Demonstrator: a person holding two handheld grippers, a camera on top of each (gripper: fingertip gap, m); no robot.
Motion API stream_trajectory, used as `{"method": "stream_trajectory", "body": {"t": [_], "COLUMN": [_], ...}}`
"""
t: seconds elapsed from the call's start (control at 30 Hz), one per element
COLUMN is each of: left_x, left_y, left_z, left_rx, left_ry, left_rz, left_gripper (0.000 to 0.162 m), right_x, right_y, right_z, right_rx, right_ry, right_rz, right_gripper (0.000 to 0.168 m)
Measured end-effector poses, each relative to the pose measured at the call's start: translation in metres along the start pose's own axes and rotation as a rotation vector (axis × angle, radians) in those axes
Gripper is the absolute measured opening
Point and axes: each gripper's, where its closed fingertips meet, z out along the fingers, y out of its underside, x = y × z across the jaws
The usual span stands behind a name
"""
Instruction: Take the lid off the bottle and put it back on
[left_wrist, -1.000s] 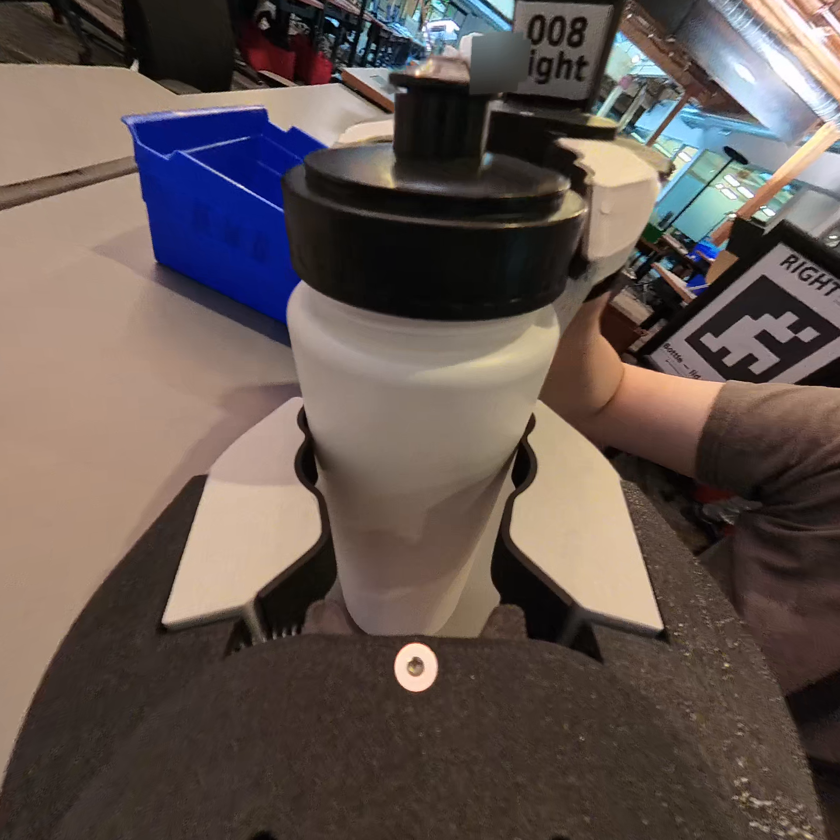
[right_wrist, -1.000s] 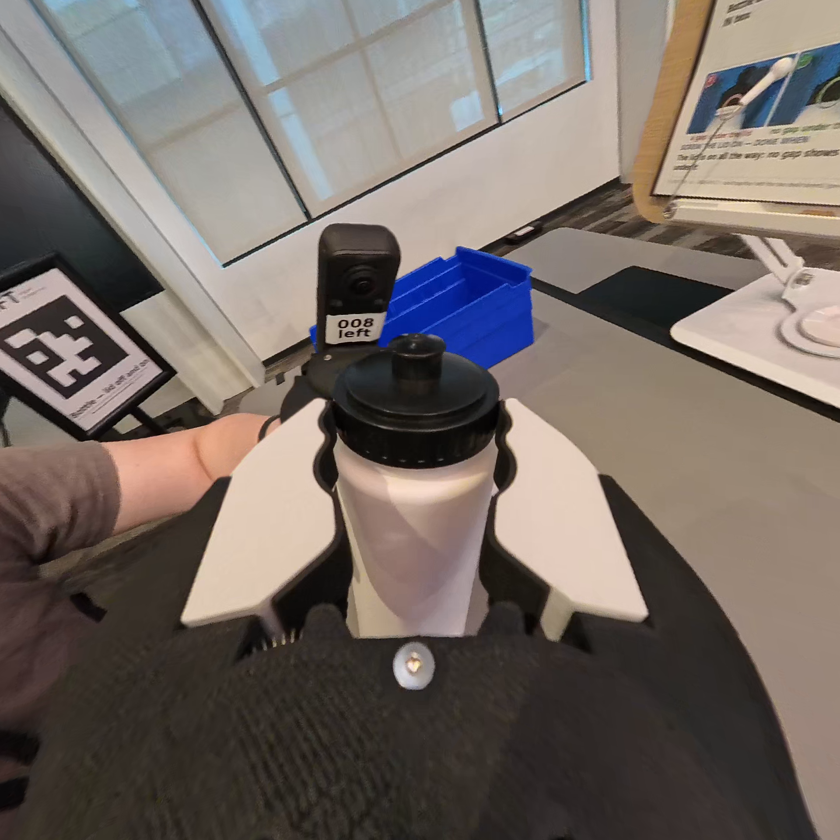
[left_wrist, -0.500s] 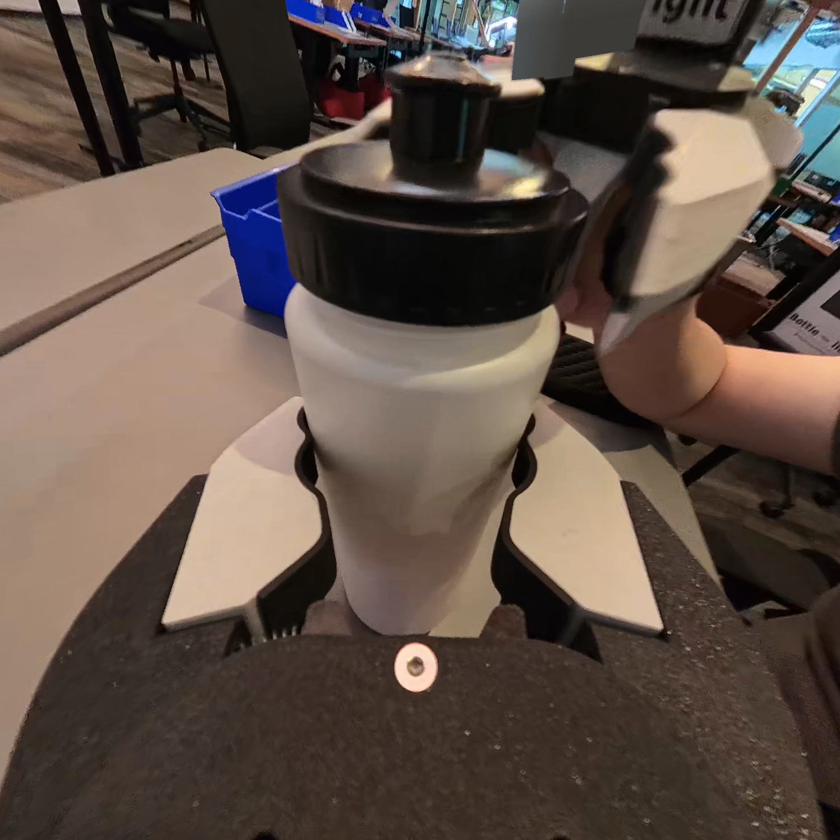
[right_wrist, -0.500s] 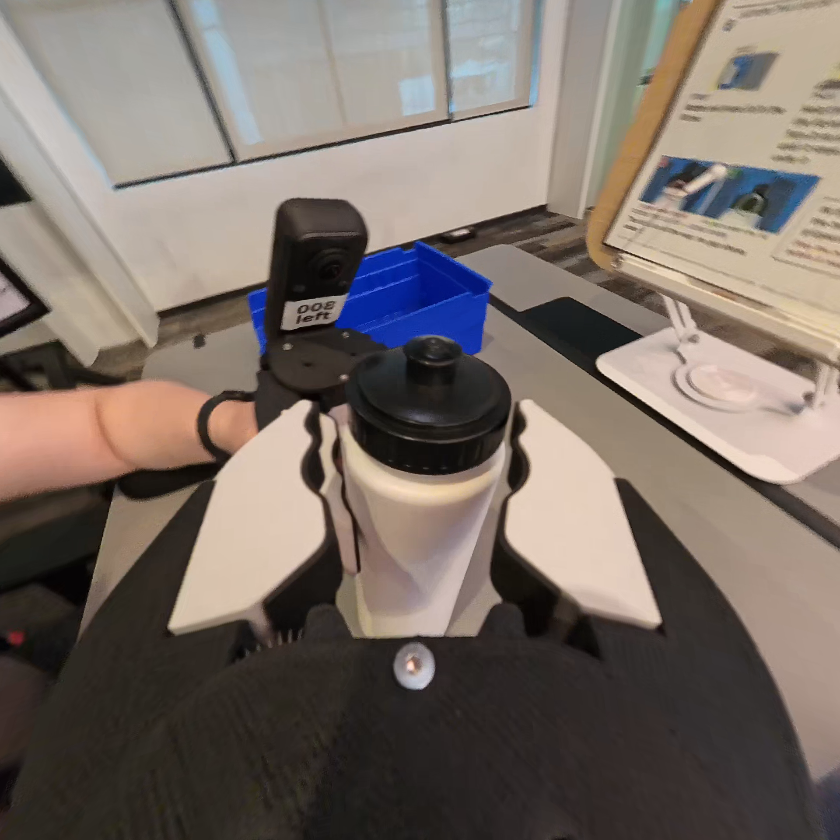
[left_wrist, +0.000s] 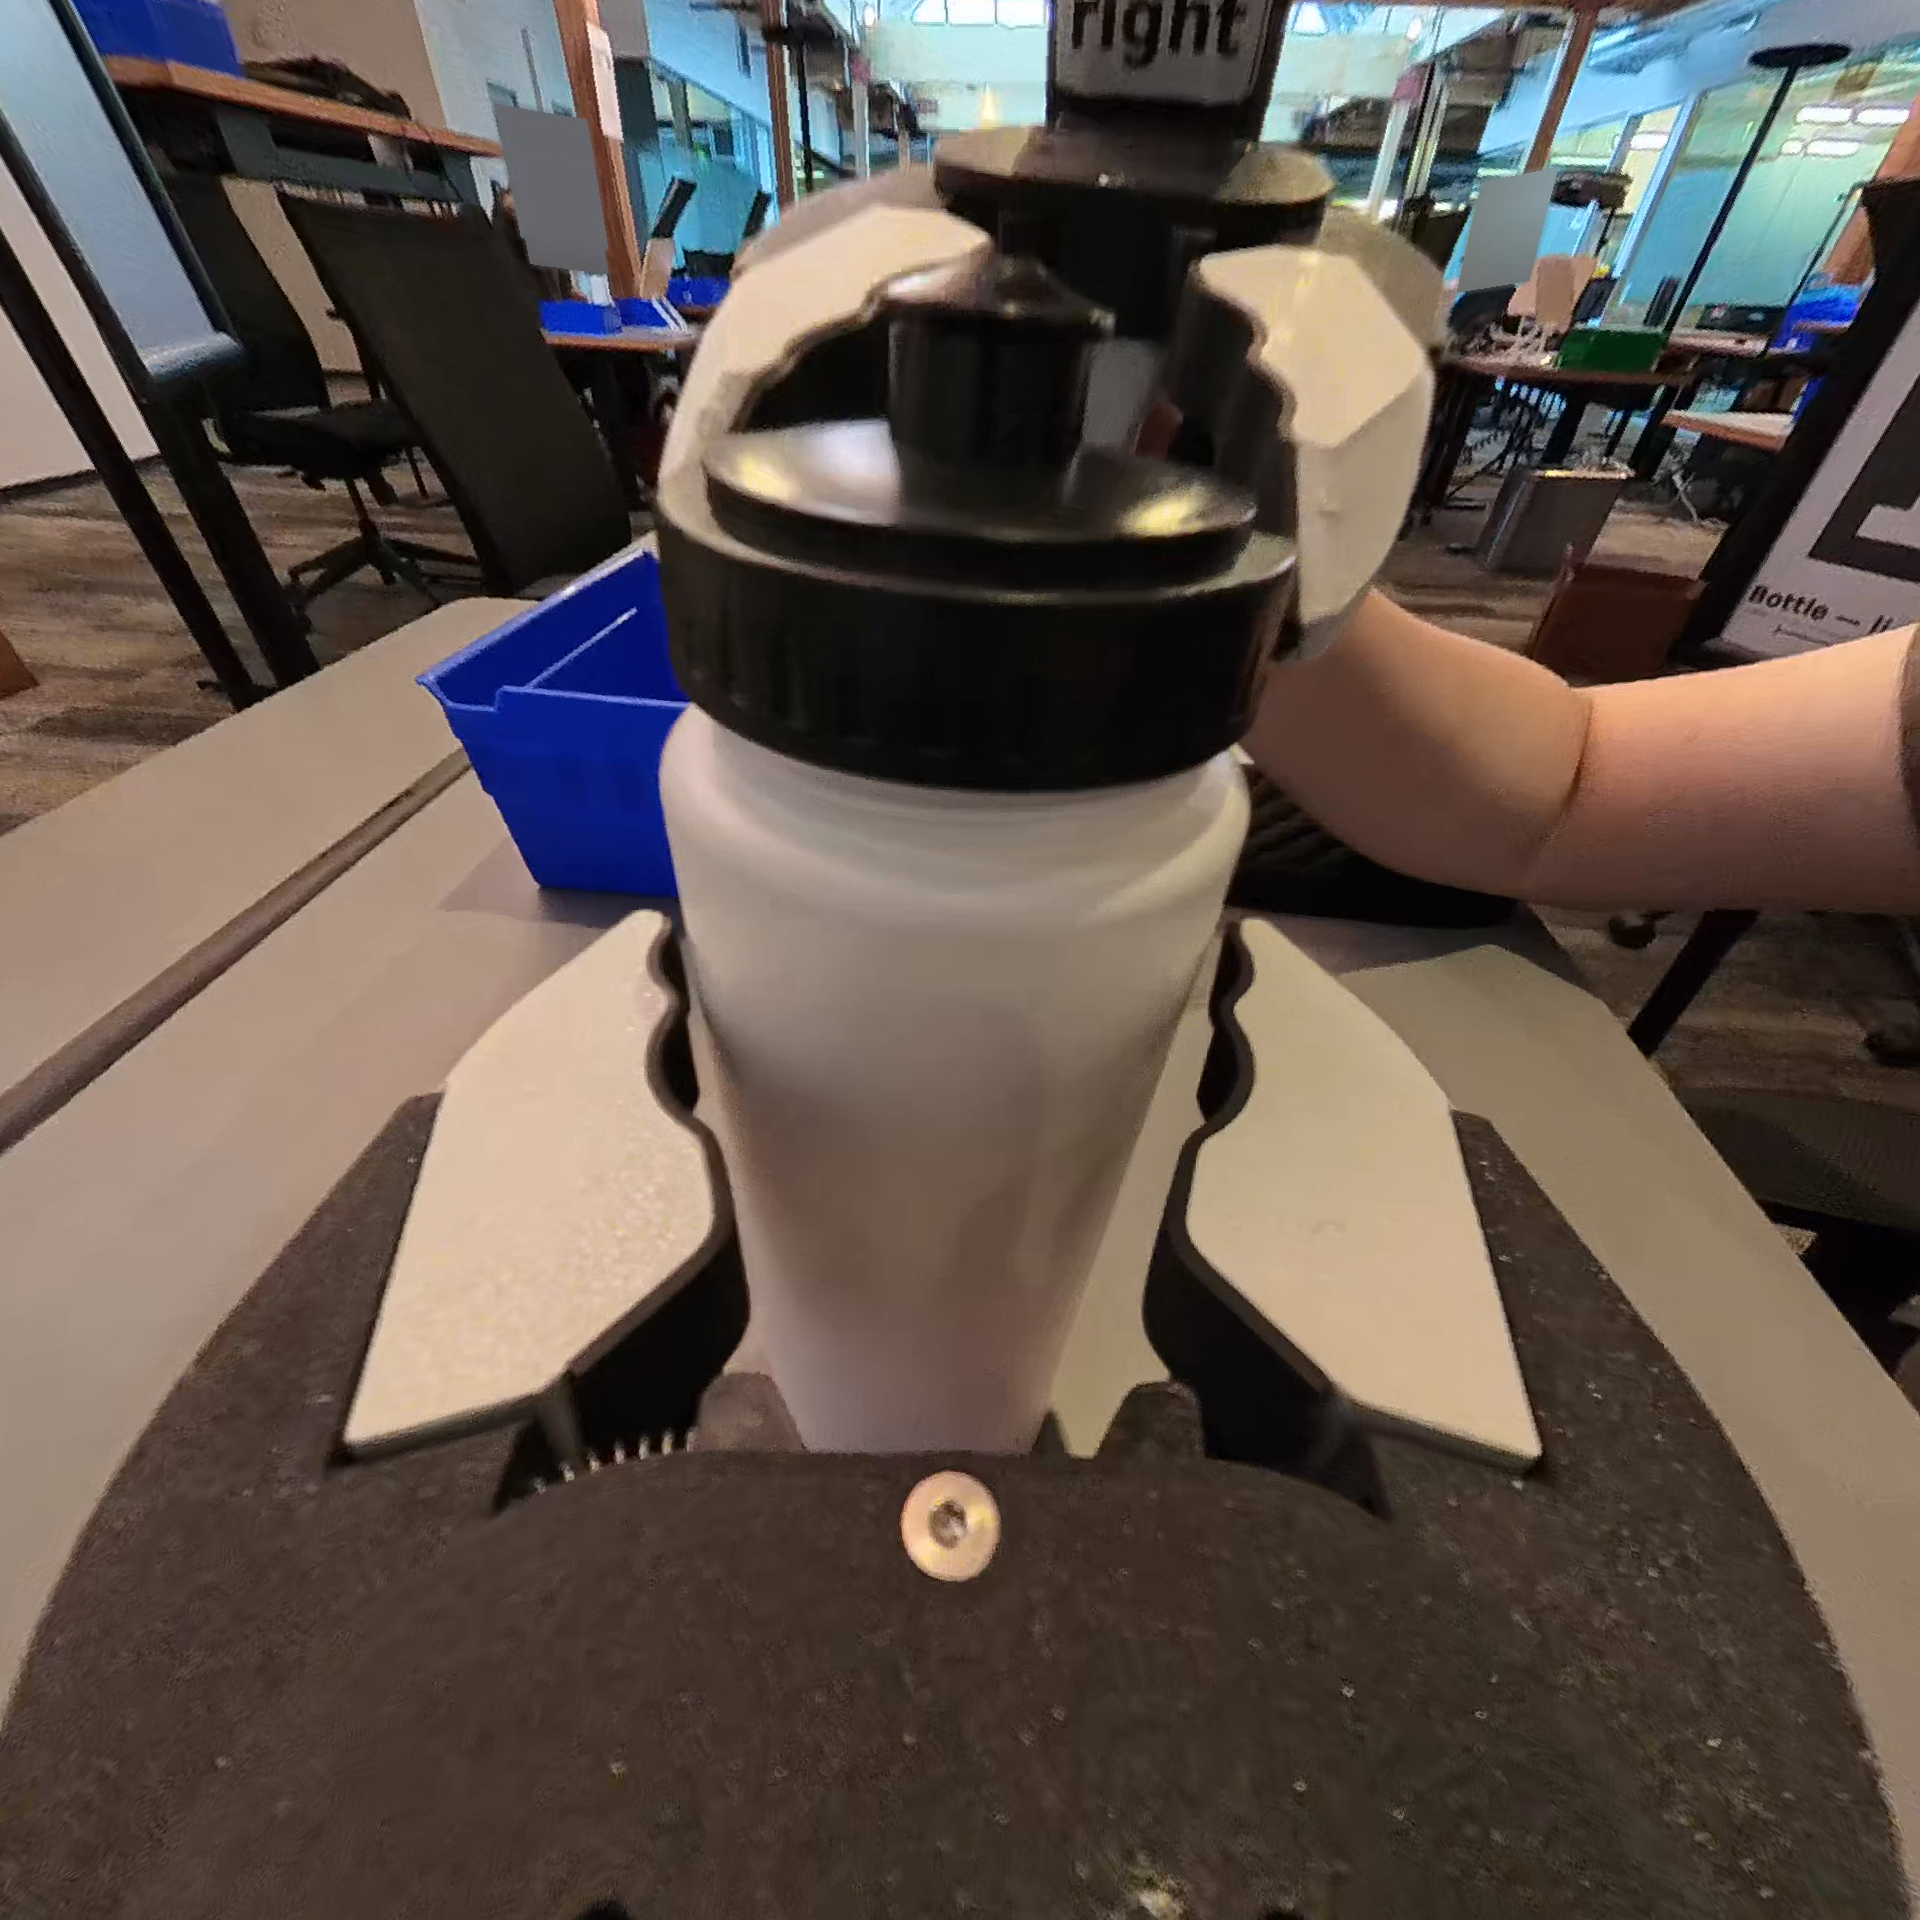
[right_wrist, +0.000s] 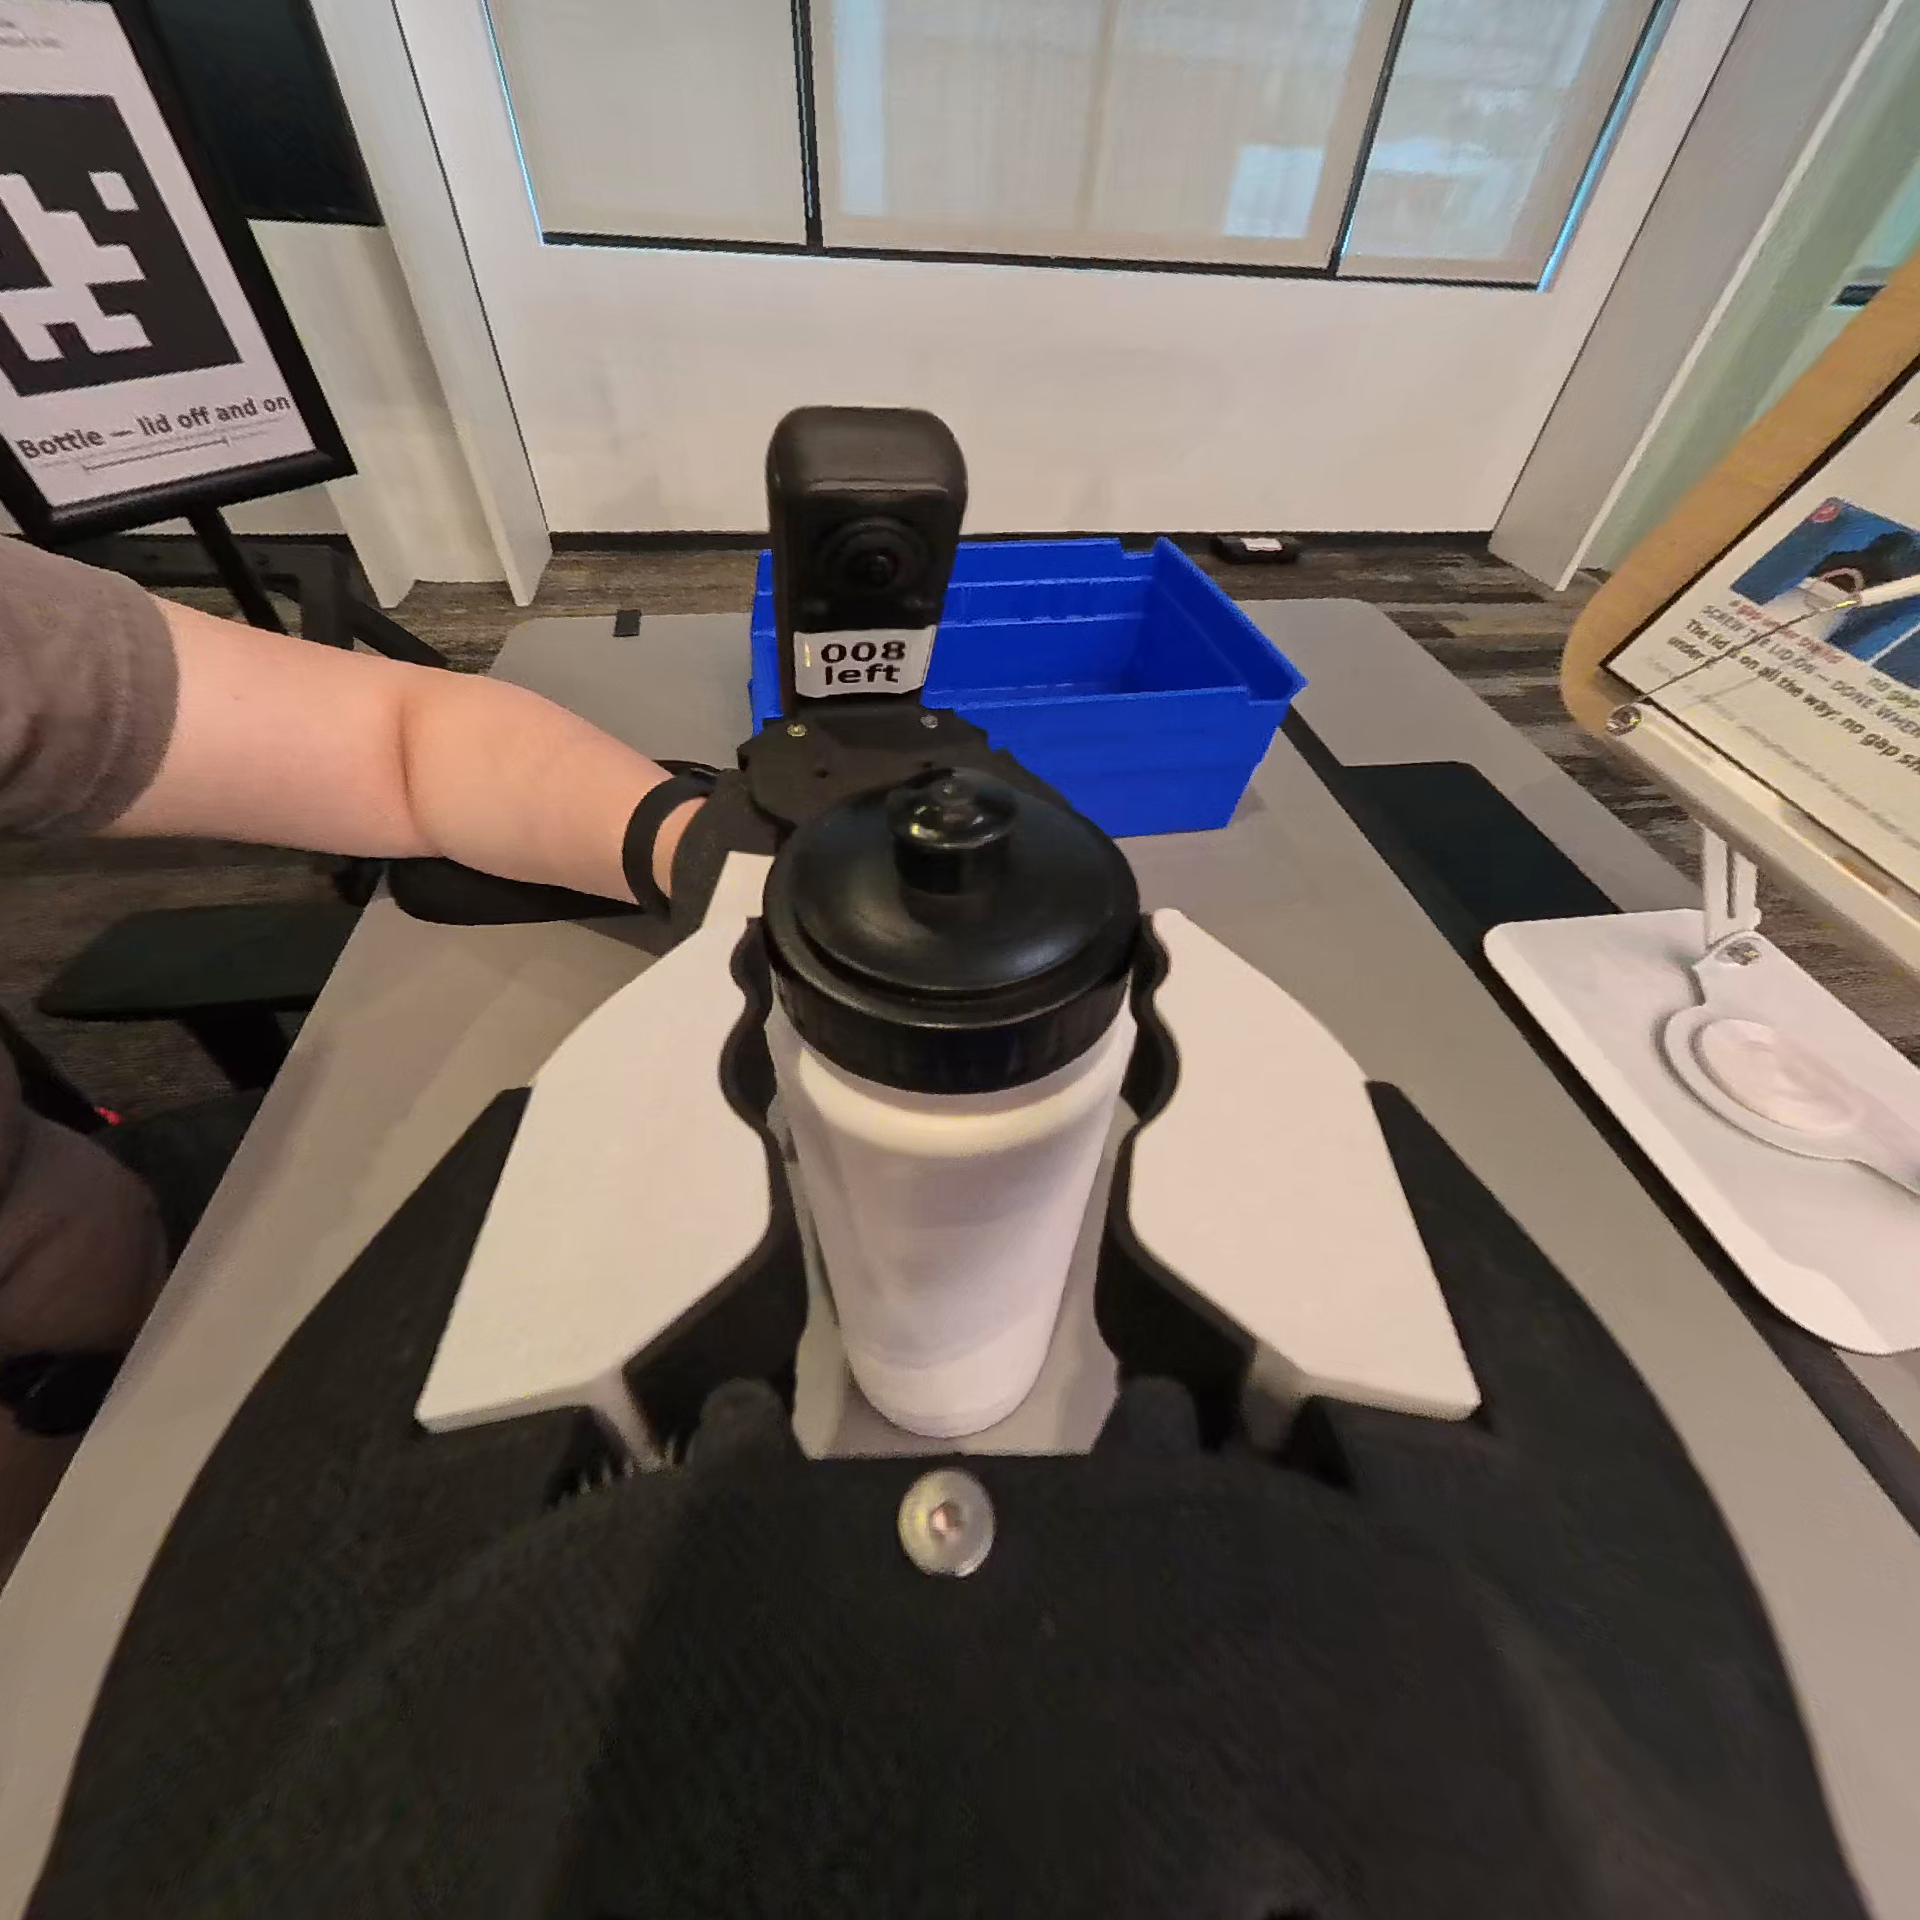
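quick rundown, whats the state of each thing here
bottle: upright, gripped at the body
lid: on the bottle
left gripper: shut on bottle
right gripper: jaws either side of the lid, contact unclear
blue bin: on the table, looks empty

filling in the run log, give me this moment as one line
left gripper: shut on bottle body | right gripper: fingers flank lid, contact unclear | lid: on bottle | blue bin: behind
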Motion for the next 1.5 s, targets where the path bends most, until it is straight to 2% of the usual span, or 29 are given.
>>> {"method": "stream_trajectory", "body": {"t": [0.07, 0.23, 0.53, 0.77, 0.87, 1.03, 1.13, 1.2, 1.27, 1.37, 1.5], "left_x": [-0.001, -0.006, -0.031, -0.036, -0.035, -0.020, -0.005, -0.001, 0.005, 0.006, -0.006], "left_y": [-0.001, 0.000, 0.002, 0.003, 0.003, 0.002, 0.001, 0.001, 0.002, 0.002, 0.002], "left_z": [0.000, 0.000, -0.008, -0.012, -0.010, 0.000, 0.005, 0.006, 0.007, 0.007, 0.005], "left_rx": [0.001, -0.021, -0.059, -0.084, -0.079, -0.049, -0.034, -0.037, -0.038, -0.039, -0.055], "left_ry": [-0.017, -0.085, -0.371, -0.482, -0.441, -0.239, -0.104, -0.074, -0.033, -0.025, -0.130], "left_rz": [0.001, -0.014, -0.041, -0.056, -0.044, -0.018, -0.004, 0.005, 0.013, 0.007, -0.013], "left_gripper": [0.086, 0.086, 0.086, 0.086, 0.086, 0.086, 0.086, 0.086, 0.086, 0.086, 0.086], "right_x": [0.000, 0.005, 0.021, 0.024, 0.024, 0.017, 0.006, -0.003, -0.006, -0.005, 0.005], "right_y": [0.000, 0.000, -0.001, -0.001, -0.002, -0.005, -0.003, 0.002, 0.002, 0.002, 0.001], "right_z": [0.000, 0.000, 0.009, 0.011, 0.011, -0.002, -0.009, -0.008, -0.008, -0.006, -0.003], "right_rx": [0.001, 0.013, 0.052, 0.069, 0.050, 0.012, 0.025, 0.000, -0.003, -0.002, 0.000], "right_ry": [-0.001, 0.034, 0.276, 0.476, 0.419, 0.163, 0.014, -0.065, -0.068, -0.057, 0.034], "right_rz": [0.007, 0.026, 0.078, 0.111, 0.097, 0.032, 0.042, 0.029, -0.019, -0.009, 0.018], "right_gripper": [0.068, 0.068, 0.068, 0.068, 0.069, 0.084, 0.084, 0.082, 0.069, 0.069, 0.069]}}
